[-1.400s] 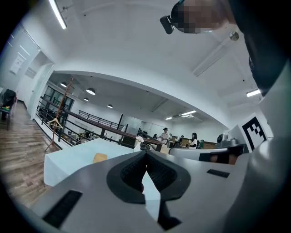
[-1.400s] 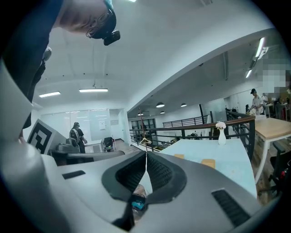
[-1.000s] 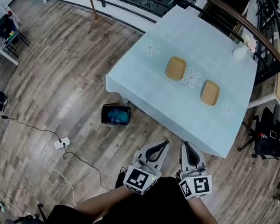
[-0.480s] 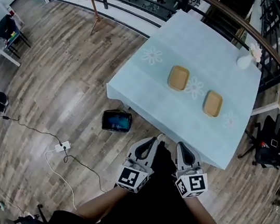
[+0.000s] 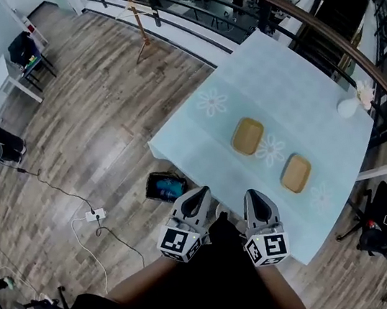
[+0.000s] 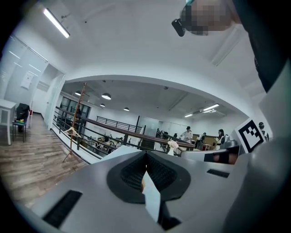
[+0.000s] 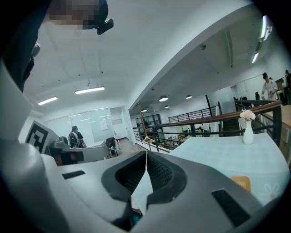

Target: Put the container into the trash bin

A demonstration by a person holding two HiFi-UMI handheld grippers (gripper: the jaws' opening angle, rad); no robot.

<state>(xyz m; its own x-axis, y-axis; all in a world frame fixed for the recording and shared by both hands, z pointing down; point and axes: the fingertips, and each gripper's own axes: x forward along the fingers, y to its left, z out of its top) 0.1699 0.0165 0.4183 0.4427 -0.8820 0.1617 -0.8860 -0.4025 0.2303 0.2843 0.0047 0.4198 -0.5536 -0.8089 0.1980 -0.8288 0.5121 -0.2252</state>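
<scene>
In the head view, a table (image 5: 291, 83) under a pale blue cloth printed with flowers is standing on a wood-plank floor (image 5: 100, 114), close to a dark curved railing (image 5: 319, 28). Two tan containers are lying on the cloth, apart from each other: one container (image 5: 247, 136) near the middle, the other container (image 5: 295, 173) closer to the person. A white vase (image 5: 348, 107) is standing at the far edge. The trash bin (image 5: 165, 186) is sitting on the floor just beside the table's corner, with a power strip (image 5: 94, 215) lying near it. The left gripper (image 5: 201, 194) and right gripper (image 5: 253, 199) are hovering by the table's near edge, clear of both containers.

In the left gripper view, its jaws are meeting at the tips and gripping nothing, with people standing beyond the railing.

In the right gripper view, its jaws are likewise pressing together empty, with the table, the vase and a container's corner showing past them
</scene>
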